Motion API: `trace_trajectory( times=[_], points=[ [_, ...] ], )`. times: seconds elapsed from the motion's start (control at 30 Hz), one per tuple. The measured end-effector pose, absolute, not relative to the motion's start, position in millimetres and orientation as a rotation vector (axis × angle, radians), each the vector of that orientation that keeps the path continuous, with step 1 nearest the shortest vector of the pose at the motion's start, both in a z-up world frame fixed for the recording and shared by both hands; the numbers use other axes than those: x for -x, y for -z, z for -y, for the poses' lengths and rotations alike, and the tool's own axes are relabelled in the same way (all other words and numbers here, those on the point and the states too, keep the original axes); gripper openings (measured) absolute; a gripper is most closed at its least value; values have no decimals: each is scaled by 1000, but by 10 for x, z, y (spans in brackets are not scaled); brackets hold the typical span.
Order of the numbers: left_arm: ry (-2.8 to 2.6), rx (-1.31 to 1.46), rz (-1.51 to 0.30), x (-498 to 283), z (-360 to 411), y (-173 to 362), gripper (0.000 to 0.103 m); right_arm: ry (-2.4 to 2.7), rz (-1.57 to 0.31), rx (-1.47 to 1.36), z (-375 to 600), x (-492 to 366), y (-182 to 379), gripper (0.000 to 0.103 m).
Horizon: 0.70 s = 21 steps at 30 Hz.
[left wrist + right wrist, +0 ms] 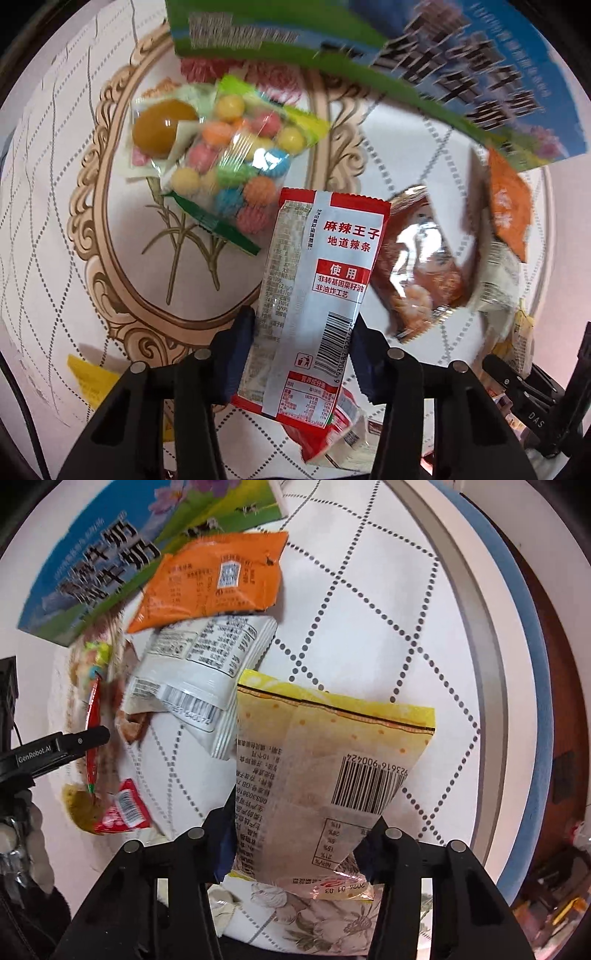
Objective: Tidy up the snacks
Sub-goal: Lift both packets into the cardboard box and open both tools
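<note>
My left gripper (303,332) is shut on a red and white spicy-strip packet (314,295) and holds it above the table. Beyond it lie a bag of coloured candy balls (236,162), a packed brown egg (162,127), a reddish shrimp snack packet (424,266) and an orange packet (508,206). My right gripper (295,834) is shut on a yellow and tan snack packet (325,775). Past it lie a white packet (199,664) and the orange packet (218,579). The left gripper's finger (74,740) shows at the left of the right wrist view.
A blue and green milk carton box (461,74) stands at the back, also in the right wrist view (110,565). A small red packet (123,808) lies near the left. The round table's white rim (487,686) curves on the right. A yellow packet (92,380) lies front left.
</note>
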<state>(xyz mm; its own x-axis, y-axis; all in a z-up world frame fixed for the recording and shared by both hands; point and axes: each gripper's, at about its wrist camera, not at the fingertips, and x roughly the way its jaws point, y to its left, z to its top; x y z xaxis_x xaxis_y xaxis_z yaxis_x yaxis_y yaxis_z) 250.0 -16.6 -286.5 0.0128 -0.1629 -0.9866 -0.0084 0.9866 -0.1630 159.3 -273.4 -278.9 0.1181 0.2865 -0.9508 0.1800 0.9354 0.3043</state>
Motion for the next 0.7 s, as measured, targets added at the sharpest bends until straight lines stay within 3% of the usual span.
trace_trajectory(
  times=[0.17,0.47,0.7],
  points=[
    [178,113,-1515,-2453,229,2508,46,-117,-1417,-413,2804,-1553,2472,53],
    [190,192,-1535,-2453,90,2533,46,-193,-1376,-443,2587,-1821,2256,53],
    [293,232,-1400,-2542,-39,1611,46,-307,-1276,-481,2473,-2135,1668,53]
  ],
)
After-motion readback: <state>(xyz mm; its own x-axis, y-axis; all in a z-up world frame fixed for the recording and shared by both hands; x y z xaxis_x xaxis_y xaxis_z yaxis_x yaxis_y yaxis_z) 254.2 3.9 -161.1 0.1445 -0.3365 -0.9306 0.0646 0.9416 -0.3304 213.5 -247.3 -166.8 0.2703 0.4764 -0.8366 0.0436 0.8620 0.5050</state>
